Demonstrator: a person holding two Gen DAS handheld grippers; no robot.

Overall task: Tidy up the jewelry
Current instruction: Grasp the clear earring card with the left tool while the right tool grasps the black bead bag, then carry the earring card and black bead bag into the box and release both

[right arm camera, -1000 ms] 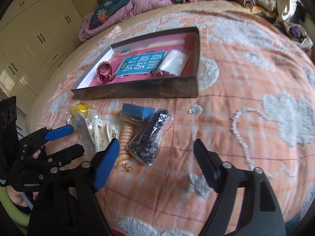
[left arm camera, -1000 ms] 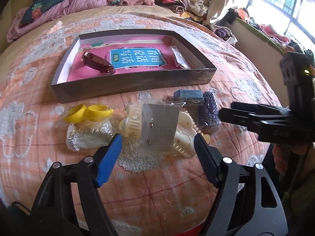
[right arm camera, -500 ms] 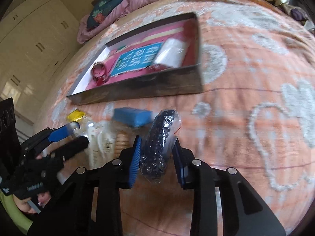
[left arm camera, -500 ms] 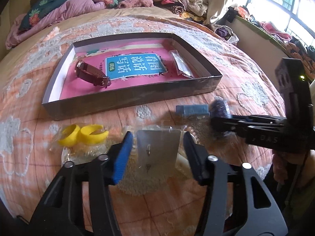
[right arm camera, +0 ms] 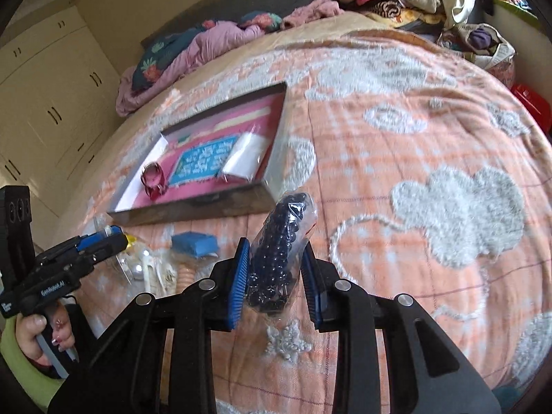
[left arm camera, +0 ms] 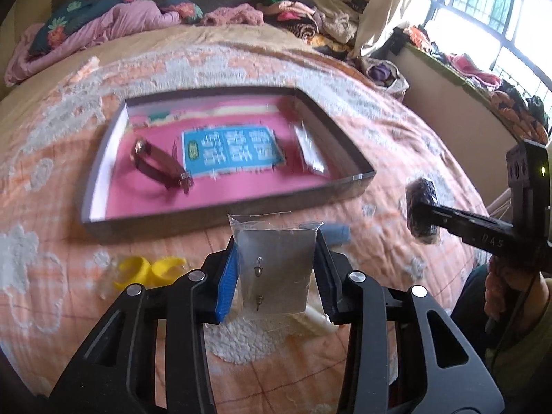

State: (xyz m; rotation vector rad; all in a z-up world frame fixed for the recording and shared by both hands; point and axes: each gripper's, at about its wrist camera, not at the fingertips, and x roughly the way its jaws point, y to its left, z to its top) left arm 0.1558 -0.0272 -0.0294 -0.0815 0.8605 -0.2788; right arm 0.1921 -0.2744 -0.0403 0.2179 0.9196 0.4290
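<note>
The left gripper [left arm camera: 276,272], its jaws just closing, pinches a clear earring packet [left arm camera: 274,269] above the bedspread [left arm camera: 396,145]. The right gripper [right arm camera: 276,276] clamps a bag of dark beads [right arm camera: 279,252]. Beyond both lies the shallow box [left arm camera: 103,158], holding a bracelet [left arm camera: 158,167] at its left.

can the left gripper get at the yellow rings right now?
Probably not yet. The left gripper has just been closing and is shut on the earring card bag, so its jaws are occupied. The yellow rings lie uncovered on the bedspread just left of it.
</note>
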